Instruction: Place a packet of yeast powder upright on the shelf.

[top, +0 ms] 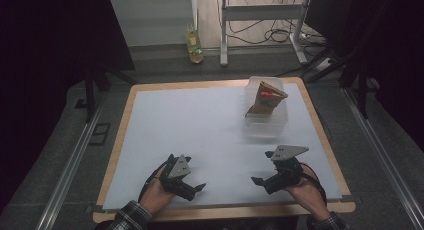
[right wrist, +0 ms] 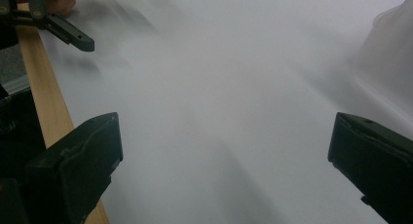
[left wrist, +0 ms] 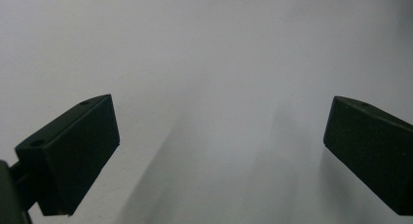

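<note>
The brown paper bag [top: 266, 98] with a red mark on its face stands tilted inside a clear plastic container [top: 266, 124] at the far right of the bench [top: 210, 120]. The container sits on the white sheet covering the bench top, close to the right wooden edge. I read the bag as leaning toward the far side, its top folded over.

Left tongs [top: 196, 189] sit low at the near left of the bench, held in my left hand [top: 159, 194], well apart from the container. In the left gripper view the left tongs [left wrist: 221, 151] are released: both black jaws stand wide apart with bare white sheet between them.

Right tongs [top: 264, 181] sit at the near right, held in my right hand [top: 305, 190], nearer to the container than the left pair but still apart from it. In the right gripper view the right tongs [right wrist: 224, 160] are released too, jaws wide with nothing between; the blurred container [right wrist: 389, 53] shows at upper right, the wooden bench edge [right wrist: 41, 95] at left.

A yellow-green bottle [top: 194, 46] stands on the floor beyond the bench
</note>
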The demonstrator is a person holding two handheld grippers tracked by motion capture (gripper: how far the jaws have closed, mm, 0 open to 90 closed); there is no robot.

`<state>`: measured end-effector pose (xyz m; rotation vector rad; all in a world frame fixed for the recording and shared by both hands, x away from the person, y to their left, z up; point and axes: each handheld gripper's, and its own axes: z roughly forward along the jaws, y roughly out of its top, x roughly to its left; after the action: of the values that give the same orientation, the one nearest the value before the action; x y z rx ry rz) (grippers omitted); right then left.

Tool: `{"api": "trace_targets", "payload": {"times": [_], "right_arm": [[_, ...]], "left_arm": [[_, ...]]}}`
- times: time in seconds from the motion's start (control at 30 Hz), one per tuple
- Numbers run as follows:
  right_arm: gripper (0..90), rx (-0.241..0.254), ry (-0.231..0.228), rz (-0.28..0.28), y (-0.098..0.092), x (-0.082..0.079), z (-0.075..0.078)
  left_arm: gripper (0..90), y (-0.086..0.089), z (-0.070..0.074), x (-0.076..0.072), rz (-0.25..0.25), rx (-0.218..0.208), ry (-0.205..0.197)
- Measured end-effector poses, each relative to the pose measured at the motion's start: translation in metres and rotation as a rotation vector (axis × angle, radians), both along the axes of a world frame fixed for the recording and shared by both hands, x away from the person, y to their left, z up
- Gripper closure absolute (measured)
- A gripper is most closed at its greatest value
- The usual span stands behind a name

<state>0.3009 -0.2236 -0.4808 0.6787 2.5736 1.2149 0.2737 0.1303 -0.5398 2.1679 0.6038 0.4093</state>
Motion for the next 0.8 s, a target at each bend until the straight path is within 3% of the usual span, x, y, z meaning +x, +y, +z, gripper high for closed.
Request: {"api": "trace_targets", "payload": {"times": [0.47, 0.7, 0.8], "right_arm": [[0.0, -0.040, 0.046, 0.046, 0.018, -0.005, -0.028], [0.0, -0.115, 0.062, 0.082, 0.026, -0.007, -0.042], [0.0, -0.118, 0.078, 0.082, 0.026, -0.007, -0.044]], "left_arm": [[0.0, 0.001, -0.001, 0.001, -0.006, -0.006, 0.016], [0.0, 0.002, -0.002, 0.002, -0.008, -0.011, 0.030], [0.1, 0.001, -0.003, 0.002, -0.014, -0.006, 0.029]]}}
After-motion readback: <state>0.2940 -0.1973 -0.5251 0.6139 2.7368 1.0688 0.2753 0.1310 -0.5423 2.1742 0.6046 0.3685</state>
